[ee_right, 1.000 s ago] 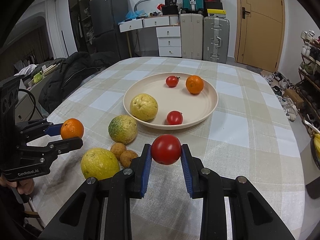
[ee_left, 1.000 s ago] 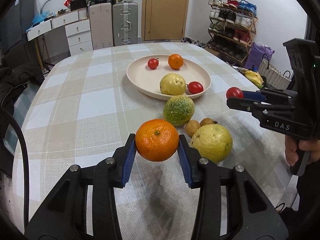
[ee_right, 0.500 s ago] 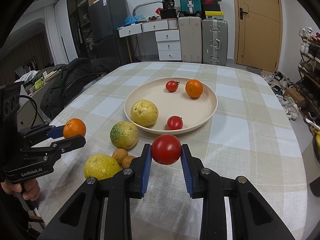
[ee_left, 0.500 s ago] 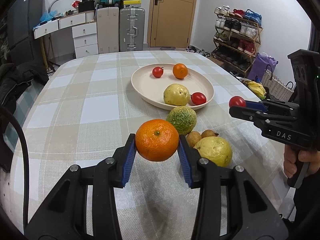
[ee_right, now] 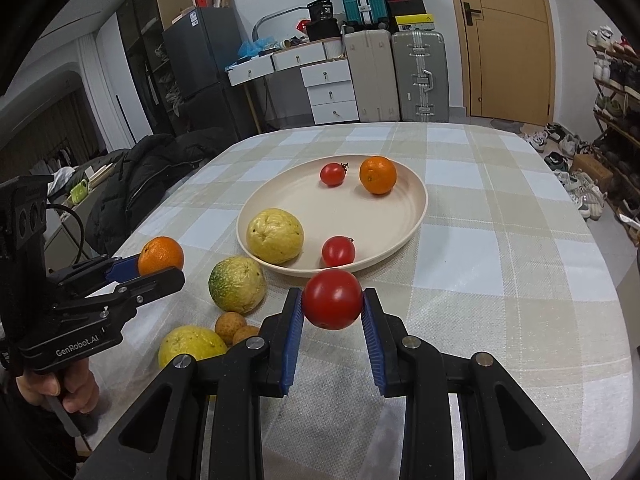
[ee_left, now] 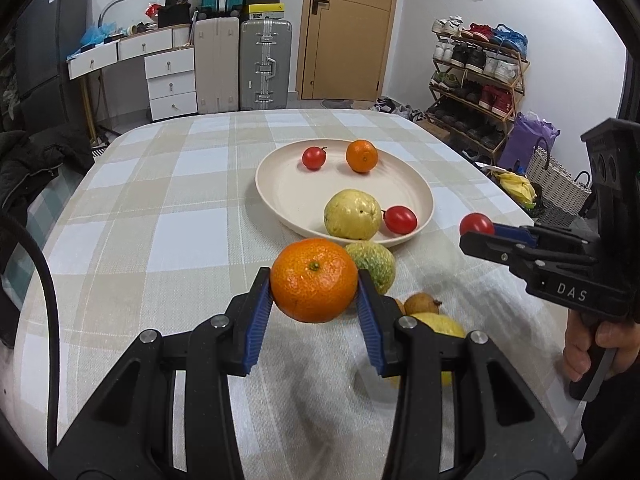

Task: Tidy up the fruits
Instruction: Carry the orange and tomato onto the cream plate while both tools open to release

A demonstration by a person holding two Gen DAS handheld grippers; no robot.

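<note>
My left gripper [ee_left: 314, 286] is shut on an orange [ee_left: 314, 280], held above the checked tablecloth. My right gripper [ee_right: 332, 300] is shut on a red tomato [ee_right: 332, 299]; the left wrist view shows the same tomato [ee_left: 476, 224] at the right. A cream plate [ee_right: 416, 216] lies ahead of both and holds two tomatoes [ee_right: 338, 251], one orange [ee_right: 377, 175] and a yellow fruit [ee_right: 275, 235]. On the cloth before the plate lie a green-yellow fruit [ee_right: 237, 285], two small brown fruits [ee_right: 230, 324] and another yellow fruit [ee_right: 192, 346], partly hidden by my fingers.
The round table [ee_right: 500, 264] has its edge close on the left and right. A dark jacket [ee_right: 156, 168] lies beside it. Drawers, suitcases [ee_right: 418, 76] and a door stand behind; a shoe rack [ee_left: 476, 80] and baskets are at the right.
Both views have tilted and rolled slightly, so the plate and loose fruits sit at a different spot in each frame. Each gripper keeps its fruit; nothing on the table has moved.
</note>
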